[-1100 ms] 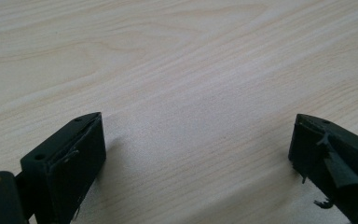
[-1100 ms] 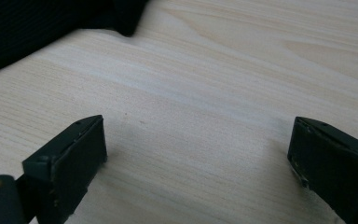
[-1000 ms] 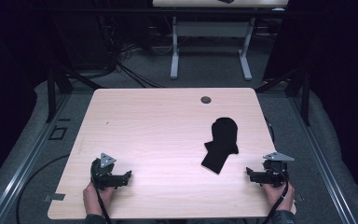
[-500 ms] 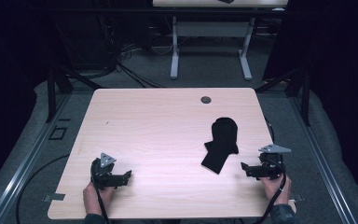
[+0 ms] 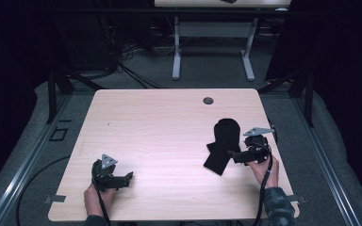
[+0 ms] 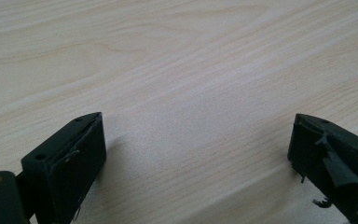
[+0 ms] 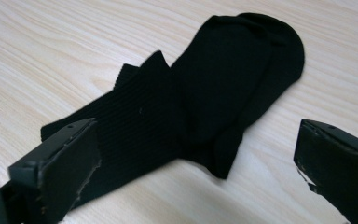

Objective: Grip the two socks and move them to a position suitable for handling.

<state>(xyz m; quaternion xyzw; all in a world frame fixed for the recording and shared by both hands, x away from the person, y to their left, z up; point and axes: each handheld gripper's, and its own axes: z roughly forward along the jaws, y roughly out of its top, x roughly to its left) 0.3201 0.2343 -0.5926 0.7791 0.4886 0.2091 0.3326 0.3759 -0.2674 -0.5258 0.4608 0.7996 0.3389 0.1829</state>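
A pair of black socks (image 5: 223,141) lies overlapped on the right half of the light wooden table (image 5: 160,127), toes toward the far side. In the right gripper view the socks (image 7: 214,93) lie just ahead, the ribbed cuffs reaching down to the left jaw. My right gripper (image 5: 234,156) is open at the socks' near right edge, its jaws (image 7: 194,133) wide apart and holding nothing. My left gripper (image 5: 126,178) rests near the front left of the table, open, with bare wood between its jaws (image 6: 198,128).
A round dark grommet (image 5: 208,100) sits near the table's far edge. Behind the table stand the white legs of another desk (image 5: 212,47), with cables on the grey floor. A hand holds each gripper at the front edge.
My right gripper has moved left and slightly away from the front edge, up to the socks' side. The left gripper and the socks have stayed put.
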